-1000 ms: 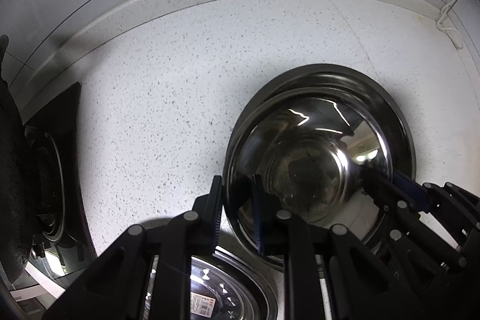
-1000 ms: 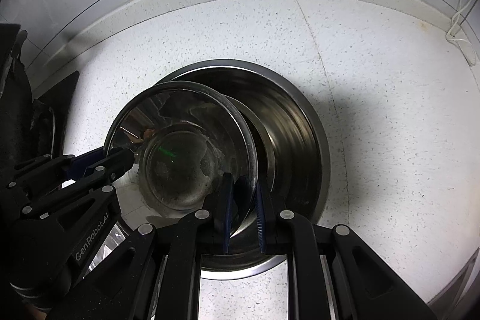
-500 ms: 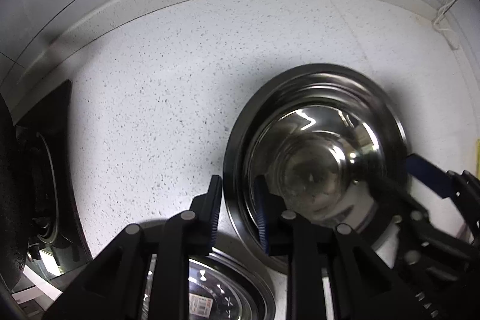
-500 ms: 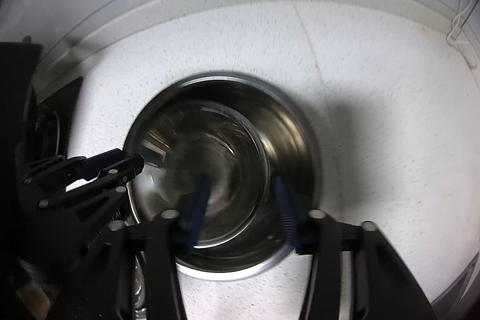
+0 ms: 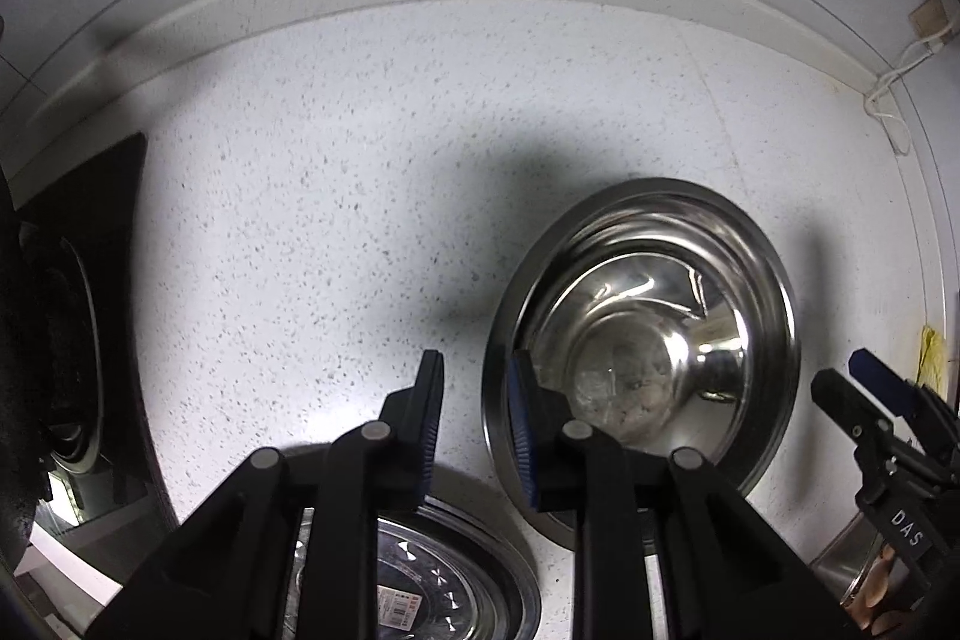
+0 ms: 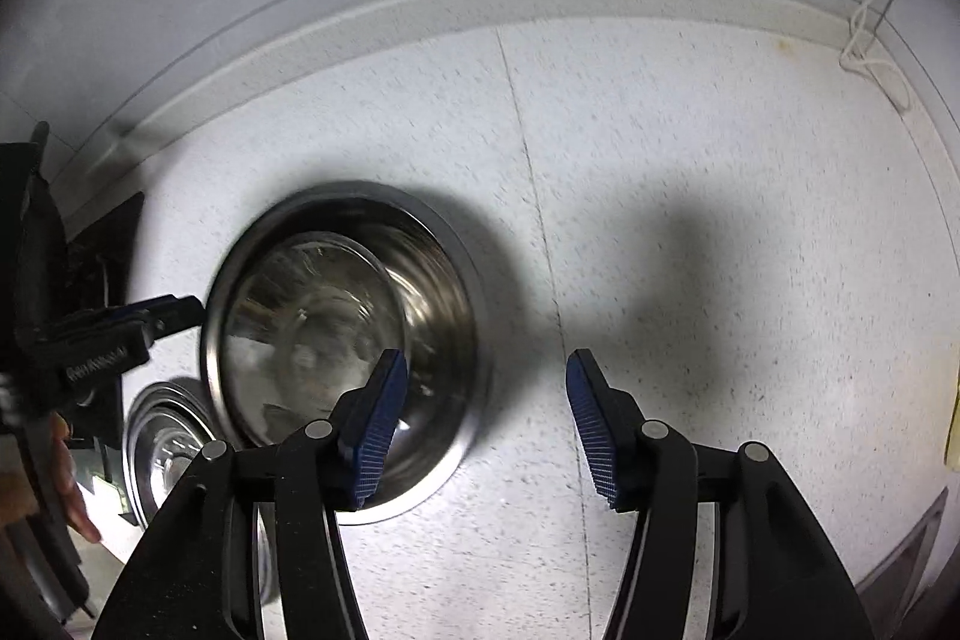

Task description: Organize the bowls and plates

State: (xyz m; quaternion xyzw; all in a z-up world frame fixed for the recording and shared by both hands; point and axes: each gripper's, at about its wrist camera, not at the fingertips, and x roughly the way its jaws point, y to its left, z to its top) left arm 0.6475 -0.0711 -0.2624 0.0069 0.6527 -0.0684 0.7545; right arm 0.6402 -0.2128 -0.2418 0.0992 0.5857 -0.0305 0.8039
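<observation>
While the speckled white countertop [image 5: 372, 172] spreads wide beneath both cameras, a large steel bowl [image 6: 456, 280] stands on it with a smaller steel bowl [image 6: 312, 316] nested inside. A patterned steel plate [image 5: 444, 580] lies just beside them. The right gripper [image 6: 486, 412] hangs above bare counter, its jaws opening with nothing between them. The left gripper [image 5: 474, 424] straddles the large bowl's rim, pads slightly apart, not pinching.
</observation>
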